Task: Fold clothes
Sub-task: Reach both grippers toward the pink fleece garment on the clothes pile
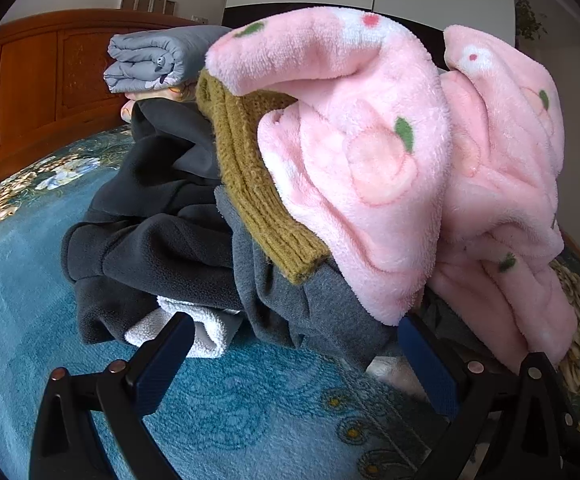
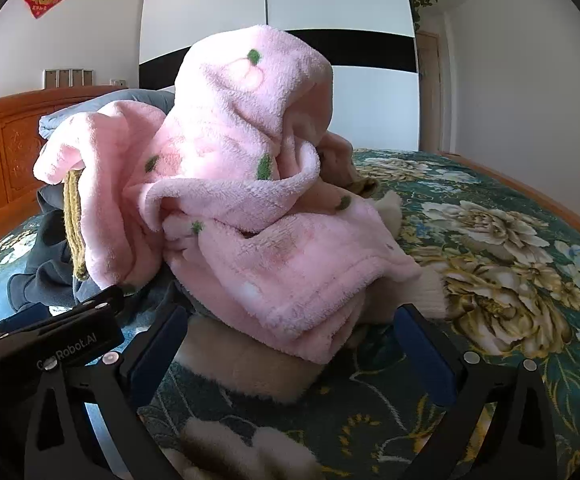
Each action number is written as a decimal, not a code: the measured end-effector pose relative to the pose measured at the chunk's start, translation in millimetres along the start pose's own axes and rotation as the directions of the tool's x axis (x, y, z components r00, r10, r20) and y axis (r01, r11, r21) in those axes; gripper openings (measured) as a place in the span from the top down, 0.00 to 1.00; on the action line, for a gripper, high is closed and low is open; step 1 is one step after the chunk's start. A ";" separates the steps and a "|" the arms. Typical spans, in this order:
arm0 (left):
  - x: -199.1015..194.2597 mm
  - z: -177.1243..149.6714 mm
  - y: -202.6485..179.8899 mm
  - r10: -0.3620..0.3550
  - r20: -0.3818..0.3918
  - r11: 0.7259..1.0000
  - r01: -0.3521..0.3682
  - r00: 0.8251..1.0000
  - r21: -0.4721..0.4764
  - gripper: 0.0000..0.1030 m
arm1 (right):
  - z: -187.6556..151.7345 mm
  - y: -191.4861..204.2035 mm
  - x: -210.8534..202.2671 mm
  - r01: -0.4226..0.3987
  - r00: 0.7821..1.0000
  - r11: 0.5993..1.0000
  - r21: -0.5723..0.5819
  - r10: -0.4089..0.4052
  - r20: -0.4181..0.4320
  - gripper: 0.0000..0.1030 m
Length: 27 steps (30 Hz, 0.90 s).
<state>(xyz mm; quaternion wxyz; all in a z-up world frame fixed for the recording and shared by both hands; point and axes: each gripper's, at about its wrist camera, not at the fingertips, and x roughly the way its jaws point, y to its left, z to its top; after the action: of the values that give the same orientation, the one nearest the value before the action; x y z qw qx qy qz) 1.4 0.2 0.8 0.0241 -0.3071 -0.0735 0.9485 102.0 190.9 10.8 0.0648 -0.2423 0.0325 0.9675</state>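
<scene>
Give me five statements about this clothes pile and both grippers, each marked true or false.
1. The pink fleece lies on top of the pile. True.
2. The left gripper is shut on a sock. False: it is open and holds nothing.
3. A mustard knit lies partly under the pink fleece. True.
4. The bedspread is plain white. False: it is blue-green with flowers.
5. The right gripper is open. True.

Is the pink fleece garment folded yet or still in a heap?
Still heaped: the pink fleece garment lies crumpled over the dark clothes pile, creased unevenly.
</scene>
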 end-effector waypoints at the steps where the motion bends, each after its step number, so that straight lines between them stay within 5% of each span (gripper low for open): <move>1: -1.1 -0.2 -0.2 -0.002 0.004 1.000 0.002 1.000 -0.001 0.00 | 0.3 -0.8 -0.8 -0.003 1.000 1.000 0.003 0.003 0.009 0.00; 9: -10.1 -1.8 -2.1 -0.014 0.040 1.000 0.014 0.999 -0.007 0.00 | 2.2 -5.4 -6.0 -0.022 0.997 1.000 0.020 0.020 0.073 0.00; 27: -26.0 -4.6 -5.3 -0.045 0.094 0.999 0.046 0.995 -0.014 0.00 | -3.1 1.6 -5.0 -0.037 0.997 0.999 0.006 0.036 0.063 0.00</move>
<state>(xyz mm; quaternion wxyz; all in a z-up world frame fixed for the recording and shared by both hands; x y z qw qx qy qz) 25.2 3.7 12.9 0.0397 -0.2606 -0.0891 0.9605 107.6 188.4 10.5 0.0490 -0.2109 0.0381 0.9755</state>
